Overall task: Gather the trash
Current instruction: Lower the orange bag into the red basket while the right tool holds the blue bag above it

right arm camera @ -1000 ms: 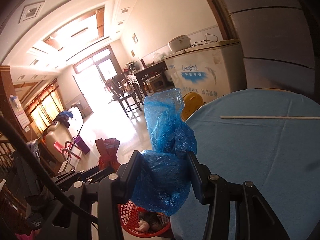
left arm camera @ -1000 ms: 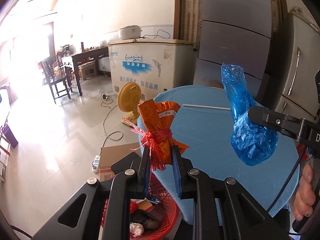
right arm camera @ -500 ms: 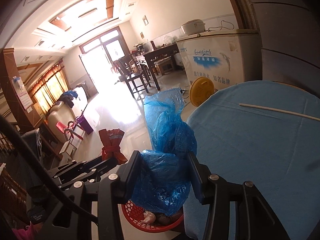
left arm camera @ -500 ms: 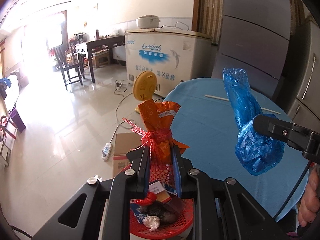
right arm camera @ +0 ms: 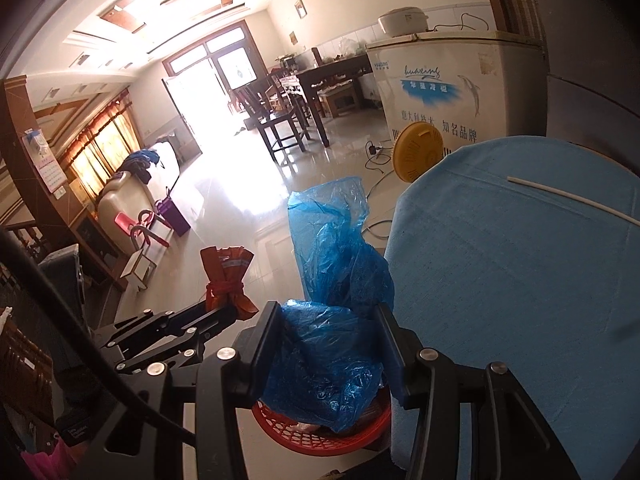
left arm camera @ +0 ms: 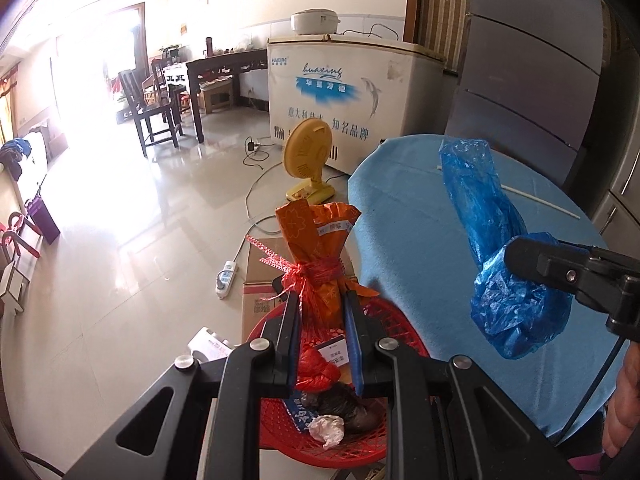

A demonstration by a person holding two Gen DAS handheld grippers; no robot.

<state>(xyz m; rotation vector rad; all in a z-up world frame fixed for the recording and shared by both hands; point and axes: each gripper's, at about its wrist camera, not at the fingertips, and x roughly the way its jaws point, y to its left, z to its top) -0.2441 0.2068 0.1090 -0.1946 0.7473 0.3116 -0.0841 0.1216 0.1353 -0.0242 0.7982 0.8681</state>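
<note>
beside blue table (left arm camera: 420, 240), left gripper (left arm camera: 322, 332) clamps orange packet (left arm camera: 316, 256), right gripper (right arm camera: 330, 344) grips blue bag (right arm camera: 332, 280) — next, release both over red basket (left arm camera: 400, 328).

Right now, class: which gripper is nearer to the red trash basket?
Left. The left gripper, holding the orange packet, hangs directly over the red basket; the right gripper, holding the blue bag, sits off to the side, over the table edge.

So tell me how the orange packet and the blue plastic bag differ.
The orange packet is stiff, printed and tied at the waist with red string; the blue plastic bag is thin, crumpled, see-through film, untied. The packet sits in the narrowly closed left gripper; the bulkier bag fills the wider-set right gripper. Both are held above the red basket.
</note>
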